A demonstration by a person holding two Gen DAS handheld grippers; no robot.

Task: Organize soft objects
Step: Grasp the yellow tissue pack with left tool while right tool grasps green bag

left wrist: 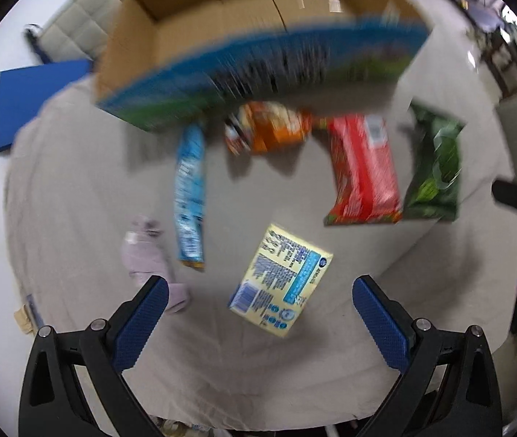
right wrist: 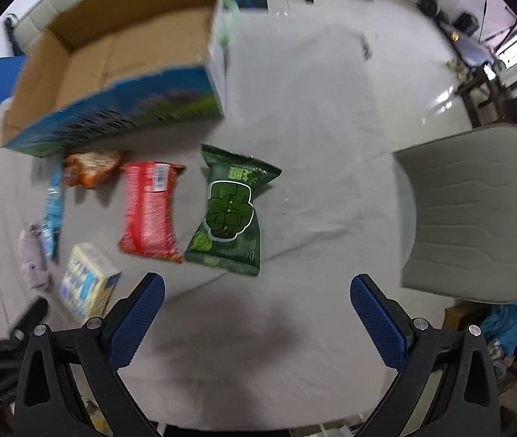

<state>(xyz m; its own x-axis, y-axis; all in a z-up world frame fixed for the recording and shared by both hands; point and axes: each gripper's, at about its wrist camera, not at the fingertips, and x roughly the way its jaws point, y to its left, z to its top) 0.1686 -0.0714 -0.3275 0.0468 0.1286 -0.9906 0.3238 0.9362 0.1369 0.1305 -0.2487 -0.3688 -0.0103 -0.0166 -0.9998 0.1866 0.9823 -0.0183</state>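
Task judged not begun: the cardboard box (right wrist: 113,54) at 11 o'clock stands empty, six soft items including the green snack bag (right wrist: 229,211) lie on the cloth-covered table (right wrist: 313,127), and both the left tool (left wrist: 260,313) and right tool (right wrist: 258,309) gape wide, holding nothing.

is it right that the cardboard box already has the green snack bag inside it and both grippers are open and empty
Not quite. The cardboard box looks empty; the green snack bag lies on the cloth outside it, beside the red bag, as the right wrist view shows. Both grippers, left and right, are open and empty.
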